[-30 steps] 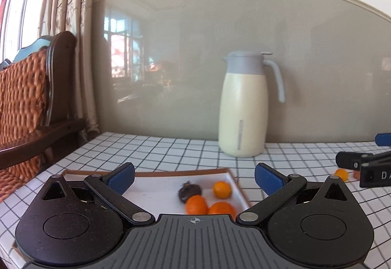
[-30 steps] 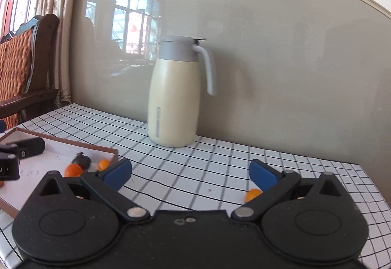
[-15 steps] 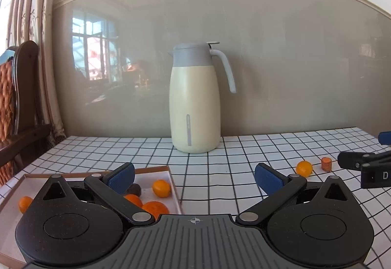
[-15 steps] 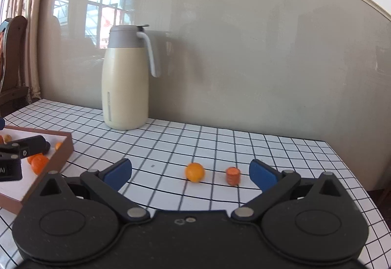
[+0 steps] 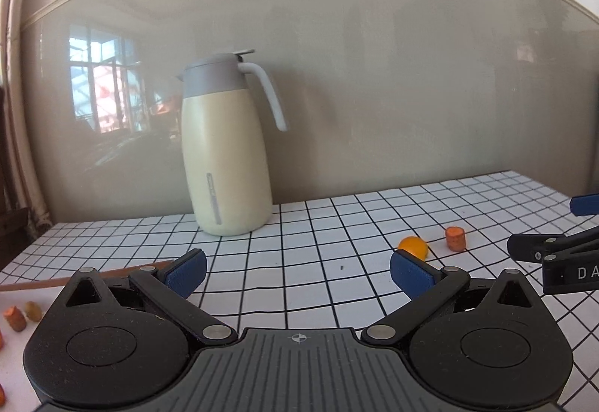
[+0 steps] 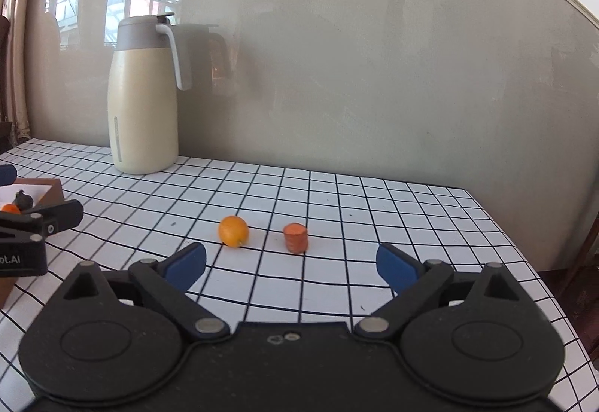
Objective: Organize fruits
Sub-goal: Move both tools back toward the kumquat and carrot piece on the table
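Observation:
A small orange [image 6: 233,231] and an orange carrot chunk [image 6: 295,237] lie side by side on the checked tablecloth, just beyond my right gripper [image 6: 291,267]. Its jaws are closing, still wide apart, with nothing between them. The same orange [image 5: 412,247] and chunk [image 5: 455,238] sit to the right of my left gripper [image 5: 298,272], which is open and empty over bare cloth. A brown-rimmed tray [image 6: 52,190] at the left holds an orange and a dark fruit; in the left wrist view its rim [image 5: 56,281] and a carrot piece [image 5: 15,317] show.
A cream thermos jug [image 6: 144,101] with a grey lid stands at the back against the glossy wall. The table's right edge [image 6: 524,262] drops off close to the right gripper. The left gripper's finger [image 6: 41,221] reaches in from the left.
Both grippers have swung right, away from the tray. The loose orange and carrot chunk now sit ahead of the right gripper, and the tray has slid to the left edge of both views.

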Tool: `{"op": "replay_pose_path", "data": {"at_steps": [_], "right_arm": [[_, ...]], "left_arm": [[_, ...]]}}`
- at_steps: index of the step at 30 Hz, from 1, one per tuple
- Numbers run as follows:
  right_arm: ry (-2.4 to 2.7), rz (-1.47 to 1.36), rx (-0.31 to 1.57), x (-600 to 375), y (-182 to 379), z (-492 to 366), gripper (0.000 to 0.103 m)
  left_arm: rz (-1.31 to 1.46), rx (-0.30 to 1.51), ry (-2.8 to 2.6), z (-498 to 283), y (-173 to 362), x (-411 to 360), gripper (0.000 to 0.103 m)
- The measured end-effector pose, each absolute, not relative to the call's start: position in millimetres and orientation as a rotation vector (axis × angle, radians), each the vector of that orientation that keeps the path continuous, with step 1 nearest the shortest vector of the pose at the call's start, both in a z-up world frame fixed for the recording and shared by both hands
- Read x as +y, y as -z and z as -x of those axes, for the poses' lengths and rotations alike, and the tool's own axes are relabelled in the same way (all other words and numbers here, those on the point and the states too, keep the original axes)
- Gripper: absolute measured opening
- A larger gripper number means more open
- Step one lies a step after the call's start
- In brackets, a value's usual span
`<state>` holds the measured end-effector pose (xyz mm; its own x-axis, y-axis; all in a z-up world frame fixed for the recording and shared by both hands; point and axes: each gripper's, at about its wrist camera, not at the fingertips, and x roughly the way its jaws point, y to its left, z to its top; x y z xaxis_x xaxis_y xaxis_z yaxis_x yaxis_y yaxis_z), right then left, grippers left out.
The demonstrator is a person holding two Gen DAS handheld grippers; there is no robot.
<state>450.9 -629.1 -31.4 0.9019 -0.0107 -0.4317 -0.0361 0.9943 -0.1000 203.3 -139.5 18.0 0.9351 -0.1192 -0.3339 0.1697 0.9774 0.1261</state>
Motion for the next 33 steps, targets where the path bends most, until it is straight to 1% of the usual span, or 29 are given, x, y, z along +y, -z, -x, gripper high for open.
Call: {"op": "replay_pose_path", "data": {"at_steps": [4,6,12,14,17,18,22,27,33], "right_arm": [[0.003,0.094,0.466,-639,39,-465,0.083],[0.004,0.101,0.485,-641,44,-475,0.076],[0.001,0.096,0.503,-641,57,-498,0.073],[-0.008,0.102,0.516,-640,59,-509,0.070],[-0.005,0.109,0.529,-637,65,-525,0.069],[-0.005,0.108,0.538,-637,67,-531,0.066],[-0.003,0.082,0.555,-640,71,-545,0.064],[0.001,0.075,0.596,-642,83,-563,0.053],[0.005,0.079,0.617,-644,95,-577,0.053]], "left_arm": [[-0.164,0.340,0.168,-216,-8,-153,0.103],[-0.163,0.349,0.168,-221,-4,-157,0.103],[-0.168,0.374,0.154,-244,6,-162,0.103],[-0.167,0.381,0.145,-252,11,-163,0.103],[-0.161,0.400,0.138,-263,16,-163,0.103],[-0.159,0.397,0.131,-267,17,-162,0.103],[-0.132,0.420,0.122,-280,24,-158,0.103],[-0.112,0.433,0.129,-286,29,-161,0.103],[-0.128,0.442,0.149,-293,31,-178,0.103]]}}
